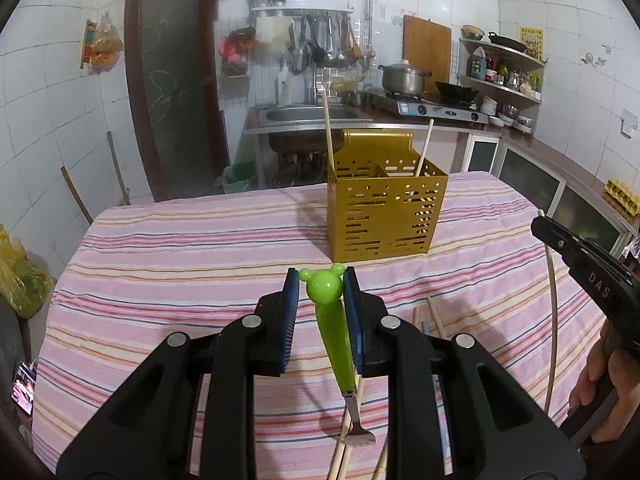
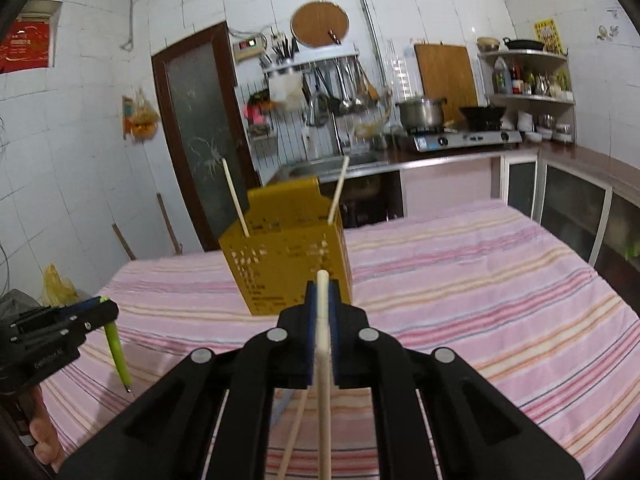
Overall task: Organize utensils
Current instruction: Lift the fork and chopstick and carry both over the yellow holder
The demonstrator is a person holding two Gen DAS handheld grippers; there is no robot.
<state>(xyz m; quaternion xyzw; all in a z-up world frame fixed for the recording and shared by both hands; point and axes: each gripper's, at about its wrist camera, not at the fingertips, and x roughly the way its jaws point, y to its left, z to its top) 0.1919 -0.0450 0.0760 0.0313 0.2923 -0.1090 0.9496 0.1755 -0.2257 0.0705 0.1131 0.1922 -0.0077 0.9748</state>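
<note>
Stood mid-desk [image 1: 160, 248]: holder [image 1: 384, 216], two chopsticks [image 1: 423, 148] in it. Lay nearer the desk's near edge: loose chopsticks [image 1: 436, 320], before the holder, right of the fork [image 1: 332, 328].

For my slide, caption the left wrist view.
Left tool grips green fork before gold holder.

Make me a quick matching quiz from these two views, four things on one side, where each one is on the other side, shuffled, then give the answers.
Things:
1. green-handled fork
2. chopstick
3. gold utensil holder
4. steel pot

Places:
A. on the stove at the back
B. clamped in the right gripper
C. standing on the striped tablecloth
D. clamped in the left gripper

Pairs: 1-D, 2-B, 3-C, 4-A
</note>
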